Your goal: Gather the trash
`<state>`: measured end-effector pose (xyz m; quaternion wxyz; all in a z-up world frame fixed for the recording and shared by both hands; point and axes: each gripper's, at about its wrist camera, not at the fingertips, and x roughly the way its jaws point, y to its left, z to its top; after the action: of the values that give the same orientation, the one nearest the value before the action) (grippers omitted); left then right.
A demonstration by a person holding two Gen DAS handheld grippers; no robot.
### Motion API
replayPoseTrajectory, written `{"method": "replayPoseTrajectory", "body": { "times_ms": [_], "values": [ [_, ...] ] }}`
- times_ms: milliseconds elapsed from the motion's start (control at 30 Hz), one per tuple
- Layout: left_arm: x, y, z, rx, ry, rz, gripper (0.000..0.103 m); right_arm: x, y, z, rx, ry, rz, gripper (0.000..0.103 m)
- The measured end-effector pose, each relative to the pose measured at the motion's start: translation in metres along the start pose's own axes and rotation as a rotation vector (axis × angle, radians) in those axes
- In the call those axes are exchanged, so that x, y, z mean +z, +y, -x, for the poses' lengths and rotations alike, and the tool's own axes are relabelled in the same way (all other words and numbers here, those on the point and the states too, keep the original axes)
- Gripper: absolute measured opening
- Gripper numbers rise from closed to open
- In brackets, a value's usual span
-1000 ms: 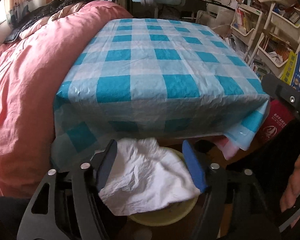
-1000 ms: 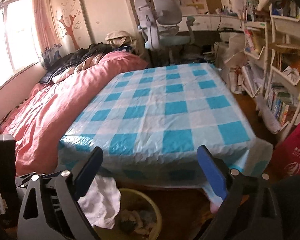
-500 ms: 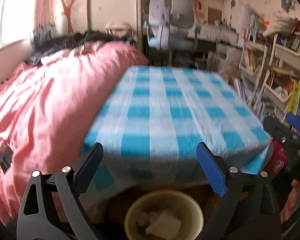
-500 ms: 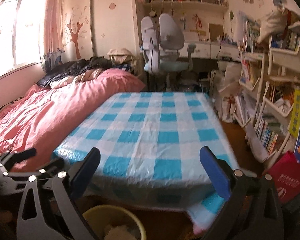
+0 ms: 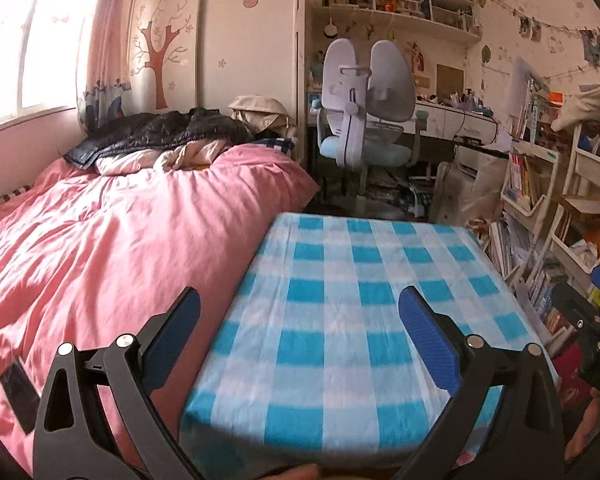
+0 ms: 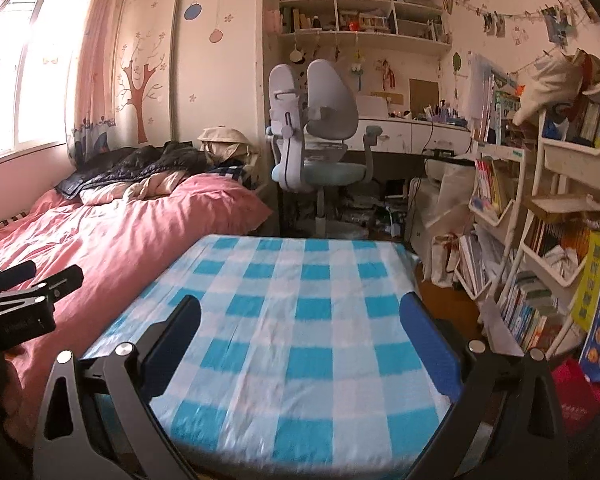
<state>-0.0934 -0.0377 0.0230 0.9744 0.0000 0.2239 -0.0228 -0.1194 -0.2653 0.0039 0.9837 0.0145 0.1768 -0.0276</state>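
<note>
My left gripper (image 5: 300, 296) stands wide open with nothing between its blue pads (image 5: 428, 344). It hangs above the near edge of a table under a blue and white checked cloth (image 5: 340, 264). My right gripper (image 6: 300, 302) is open too and holds nothing, over the same cloth (image 6: 300, 264). In the right wrist view the left gripper's black fingers (image 6: 24, 280) show at the left edge, over the pink bed. No trash and no bin can be seen in either view.
A bed with a pink quilt (image 5: 100, 248) runs along the table's left side. Beyond the table stand a white and blue desk chair (image 5: 364, 120) and a desk. White racks crammed with books (image 6: 540, 264) line the right side, with a red bag (image 6: 580, 392) on the floor.
My left gripper opened and let a crumpled white tissue fall into a yellow bin below the table edge. Both grippers then rose and tipped up, so the bin left both views.
</note>
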Motion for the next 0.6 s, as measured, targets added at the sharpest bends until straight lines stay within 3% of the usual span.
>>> {"method": "replayPoseTrajectory", "body": {
  "times_ms": [367, 600],
  "values": [
    [0.032, -0.013, -0.049, 0.016, -0.044, -0.03, 0.096, 0.016, 0.001, -0.047, 0.001, 0.006, 0.022, 0.096],
    [0.039, -0.011, -0.071, 0.026, -0.031, -0.019, 0.096, 0.026, 0.007, -0.066, 0.02, 0.008, 0.034, 0.096]
  ]
}}
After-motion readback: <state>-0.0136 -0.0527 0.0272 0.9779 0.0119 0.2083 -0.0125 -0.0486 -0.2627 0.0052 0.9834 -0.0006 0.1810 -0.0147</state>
